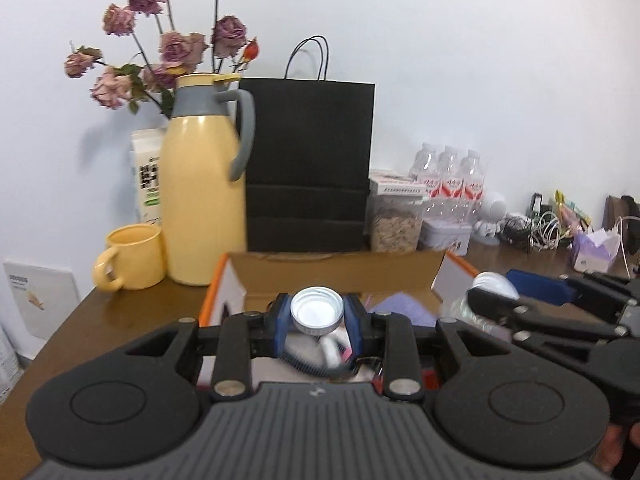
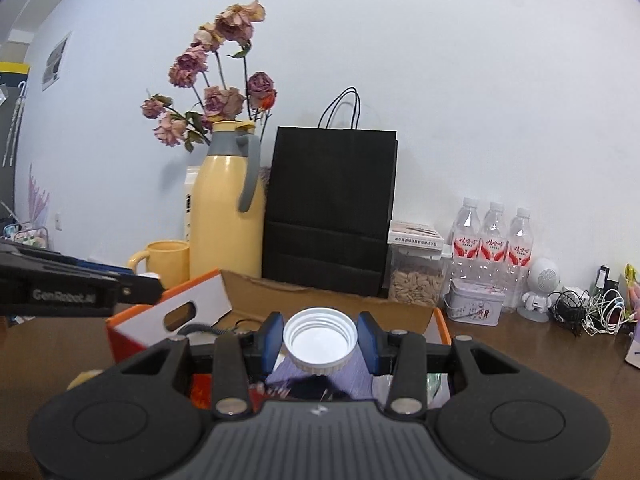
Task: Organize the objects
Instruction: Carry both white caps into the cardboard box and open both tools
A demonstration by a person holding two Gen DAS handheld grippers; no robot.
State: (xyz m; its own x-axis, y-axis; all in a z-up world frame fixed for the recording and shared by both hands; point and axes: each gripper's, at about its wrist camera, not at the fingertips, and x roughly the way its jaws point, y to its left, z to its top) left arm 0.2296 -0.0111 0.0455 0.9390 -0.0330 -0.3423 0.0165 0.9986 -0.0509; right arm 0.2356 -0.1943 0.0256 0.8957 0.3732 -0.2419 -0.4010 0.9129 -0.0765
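Gripping a round silver metal cap [image 1: 317,310], left gripper [image 1: 317,314] is narrowly parted, pads pinching its rim. Right gripper [image 2: 320,340] likewise clamps a white ribbed plastic cap [image 2: 320,338]. Both hang above the orange-edged cardboard box [image 2: 256,292]; judgement: keep caps level, squeeze steady.

Left gripper [image 1: 317,316]: blue pads clamped on a silver cap [image 1: 317,312]; aimed slightly downward
Right gripper [image 2: 320,340]: pads pinching a white cap [image 2: 320,338]; held near level, beside the left
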